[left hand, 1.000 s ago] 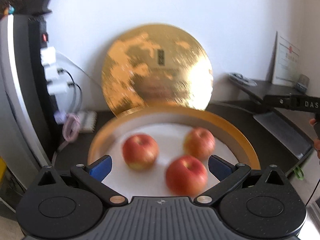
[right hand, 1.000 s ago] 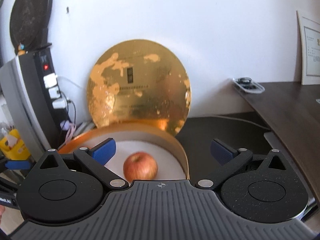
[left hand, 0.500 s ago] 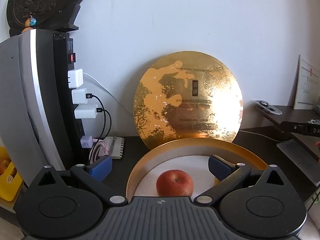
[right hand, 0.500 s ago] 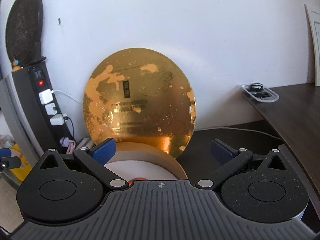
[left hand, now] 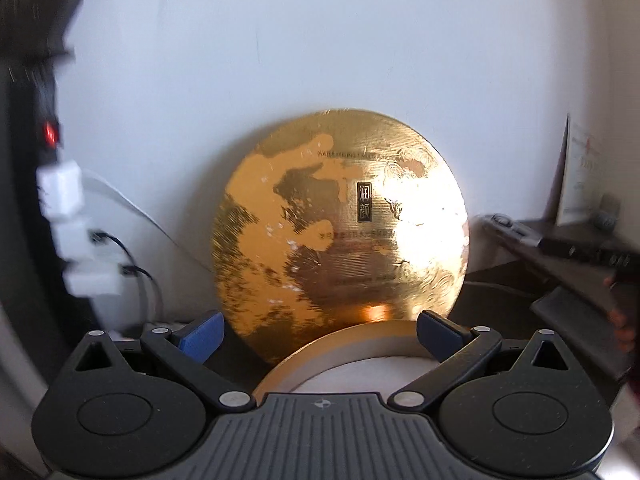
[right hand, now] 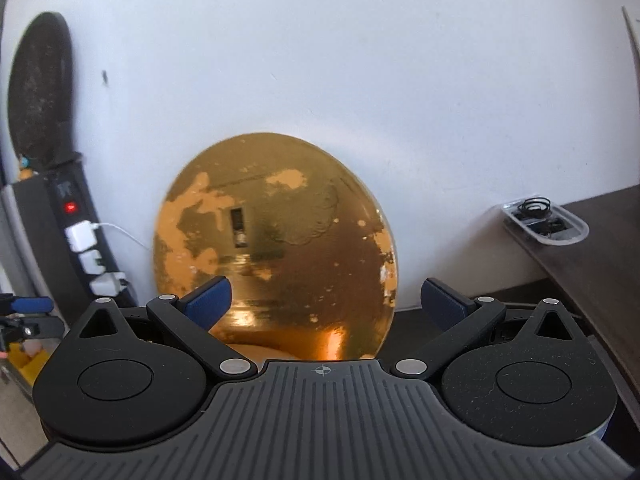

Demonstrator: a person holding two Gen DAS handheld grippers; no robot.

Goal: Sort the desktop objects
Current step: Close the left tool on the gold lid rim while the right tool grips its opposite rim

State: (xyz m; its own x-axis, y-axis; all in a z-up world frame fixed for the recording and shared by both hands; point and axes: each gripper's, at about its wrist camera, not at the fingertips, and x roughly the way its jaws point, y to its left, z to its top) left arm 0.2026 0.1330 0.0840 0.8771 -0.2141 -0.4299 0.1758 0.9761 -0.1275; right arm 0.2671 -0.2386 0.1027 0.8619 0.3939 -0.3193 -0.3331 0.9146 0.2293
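Observation:
A round gold lid (left hand: pixel 340 236) leans upright against the white wall, seen also in the right wrist view as the gold lid (right hand: pixel 276 248). Below it lies the round gold-rimmed box (left hand: pixel 344 344) with a white lining; only its far rim shows, and the apples inside are hidden behind my gripper body. My left gripper (left hand: pixel 320 330) is open and empty, raised in front of the lid. My right gripper (right hand: pixel 326 304) is open and empty too, facing the lid from further back. A sliver of the box rim (right hand: pixel 256 350) peeks above its body.
A black power strip with white plugs (left hand: pixel 72 232) stands at the left, seen also as the power strip (right hand: pixel 86 248). A dark desk (right hand: pixel 600 248) with a clear tray (right hand: pixel 544 220) is at the right. The other gripper and a hand (left hand: pixel 616 280) show at the right edge.
Both grippers have pulled up and back from the box. The apples have dropped out of sight below the gripper bodies, and the lid now fills the middle of both views.

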